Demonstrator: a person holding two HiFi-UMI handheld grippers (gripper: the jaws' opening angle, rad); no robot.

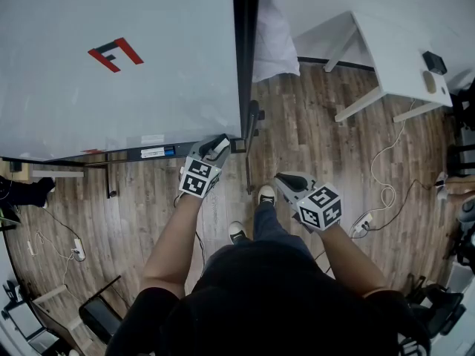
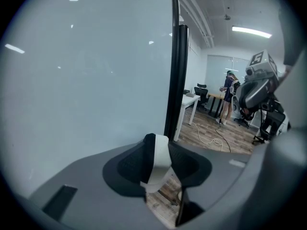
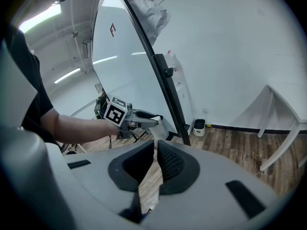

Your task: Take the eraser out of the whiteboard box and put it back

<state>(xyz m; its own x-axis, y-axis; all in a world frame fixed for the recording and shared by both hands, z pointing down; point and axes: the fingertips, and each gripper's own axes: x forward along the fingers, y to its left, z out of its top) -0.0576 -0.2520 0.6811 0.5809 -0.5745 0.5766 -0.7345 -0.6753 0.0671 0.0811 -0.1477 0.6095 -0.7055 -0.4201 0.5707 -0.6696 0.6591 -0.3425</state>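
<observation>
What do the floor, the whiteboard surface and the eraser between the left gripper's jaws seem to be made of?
The floor looks like wood or wood-look laminate with a matt finish: plank seams and grain show. The whiteboard is a smooth, glossy coated panel, as ceiling lights reflect in it. The eraser has a white hard body, probably plastic, and a dark side, perhaps felt.
</observation>
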